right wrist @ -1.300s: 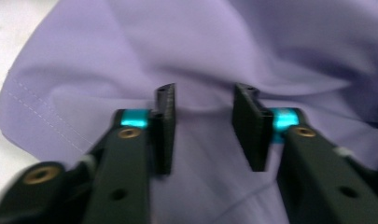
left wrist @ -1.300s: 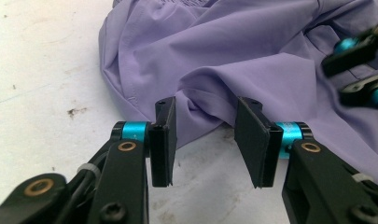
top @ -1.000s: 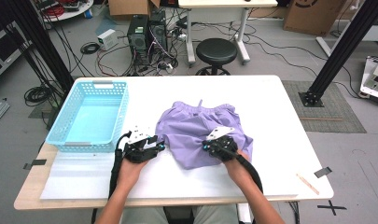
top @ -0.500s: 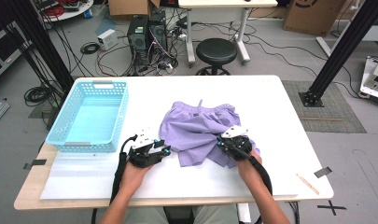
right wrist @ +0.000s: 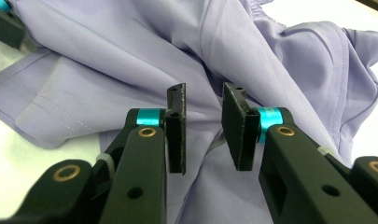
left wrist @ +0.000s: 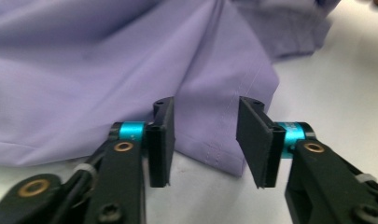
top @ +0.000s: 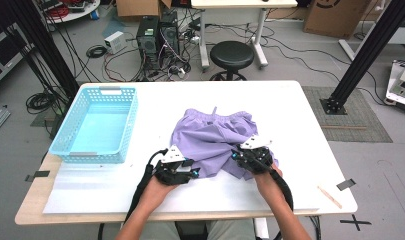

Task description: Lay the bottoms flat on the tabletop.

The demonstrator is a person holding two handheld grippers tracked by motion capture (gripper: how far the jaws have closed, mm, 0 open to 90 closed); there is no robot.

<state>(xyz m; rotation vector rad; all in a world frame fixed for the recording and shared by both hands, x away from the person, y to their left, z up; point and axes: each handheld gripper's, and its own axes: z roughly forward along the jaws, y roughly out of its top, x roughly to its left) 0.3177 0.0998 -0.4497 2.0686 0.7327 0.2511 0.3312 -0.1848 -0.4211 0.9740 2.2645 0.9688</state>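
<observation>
Left claw: the left claw sits near the bench's front edge, at the shorts' front-left corner. In the left gripper view its jaws stand about half apart, with a hemmed corner of the cloth just ahead of the gap. The pads press on nothing. These jaws have just been opening.

Right claw: the right claw rests over the shorts' front-right part. In the right gripper view its jaws are narrowly parted, with folds of cloth under and ahead of the gap, none pinched. These jaws have just been opening too.

Shorts: the purple shorts lie rumpled on the white bench, about the middle, toward the front. The waistband faces the far edge. One flap is folded across the top.

Basket: a blue basket stands at the bench's left edge, well apart from the shorts.

Stick: a small wooden stick lies near the front-right corner.

Change from 1 second ago: the left claw has slid right along the front edge, from clear of the cloth to its corner. The right claw was clamped on the cloth and has since let go. The shorts' right side has been folded inward, so the cloth looks narrower. The basket has not moved.
</observation>
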